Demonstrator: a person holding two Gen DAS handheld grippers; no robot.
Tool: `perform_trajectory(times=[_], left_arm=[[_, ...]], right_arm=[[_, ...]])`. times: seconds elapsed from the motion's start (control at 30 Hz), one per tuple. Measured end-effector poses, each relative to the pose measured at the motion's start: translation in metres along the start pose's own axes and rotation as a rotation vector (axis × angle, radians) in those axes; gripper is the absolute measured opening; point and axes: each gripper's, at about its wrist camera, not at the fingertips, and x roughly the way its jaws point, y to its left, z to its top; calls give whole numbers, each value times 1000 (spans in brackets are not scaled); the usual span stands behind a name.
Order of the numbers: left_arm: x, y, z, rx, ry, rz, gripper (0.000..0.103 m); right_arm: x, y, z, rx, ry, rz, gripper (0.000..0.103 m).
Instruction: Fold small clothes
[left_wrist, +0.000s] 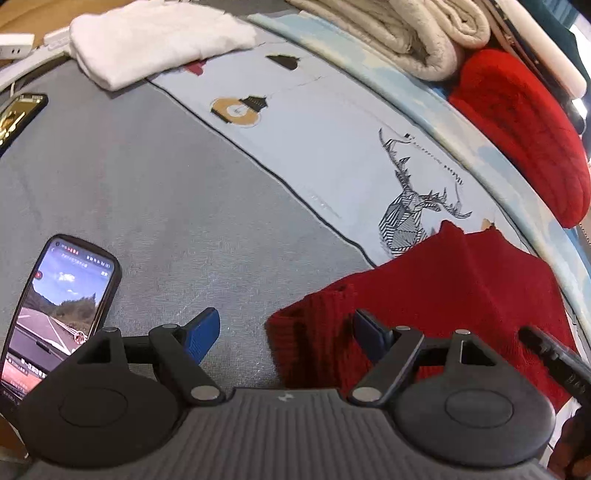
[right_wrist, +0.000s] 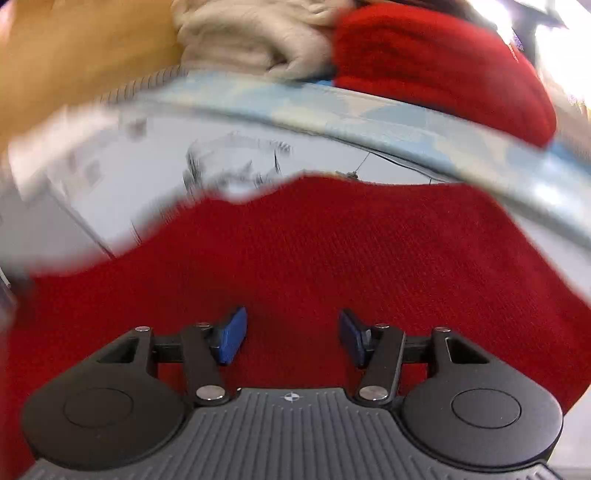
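A red knit garment (left_wrist: 436, 291) lies on the grey bed cover, its left corner near my left gripper (left_wrist: 286, 338). That gripper is open, blue pads wide apart, the right pad over the garment's edge and nothing pressed between them. In the right wrist view the same red knit (right_wrist: 314, 258) fills the lower frame. My right gripper (right_wrist: 291, 336) hangs just above it, open, with only cloth seen beneath the gap. The picture there is blurred. A black part of the right gripper (left_wrist: 554, 358) shows at the right edge of the left wrist view.
A lit phone (left_wrist: 55, 310) lies left of my left gripper, another phone (left_wrist: 18, 118) further back. A folded white cloth (left_wrist: 147, 44), a rolled beige blanket (left_wrist: 417, 33) and a folded red knit (left_wrist: 524, 129) sit behind a pale blue sheet with a deer print (left_wrist: 413, 206).
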Motion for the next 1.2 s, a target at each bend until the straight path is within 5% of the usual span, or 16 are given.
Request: perform_trajectory(times=[0.1, 0.2, 0.23, 0.3, 0.47, 0.63, 0.83, 1.1, 1.17, 1.2], left_arm=[[3, -1, 0, -18, 27, -20, 83], [7, -5, -2, 3, 42, -22, 84], [8, -6, -2, 9, 47, -29, 84], [11, -6, -3, 12, 64, -54, 84], [26, 2, 1, -111, 170, -178, 86], [38, 6, -4, -184, 234, -176, 95], [39, 5, -13, -162, 214, -190, 103], [42, -11, -18, -59, 151, -134, 103], [40, -9, -16, -74, 151, -130, 93], [36, -8, -14, -70, 141, -128, 67]], right_arm=[[3, 14, 14, -11, -45, 38, 58], [55, 24, 7, -55, 50, -31, 66], [58, 28, 6, -112, -12, -52, 67], [54, 37, 11, -144, 5, -87, 66], [-31, 6, -5, 164, -29, -9, 80], [-95, -6, -85, 580, 31, 118, 85], [-94, 29, -162, 844, 188, 248, 85], [-72, 47, -194, 1076, 244, 327, 90], [-65, 51, -190, 1095, 214, 349, 93], [-62, 52, -188, 1092, 213, 353, 93]])
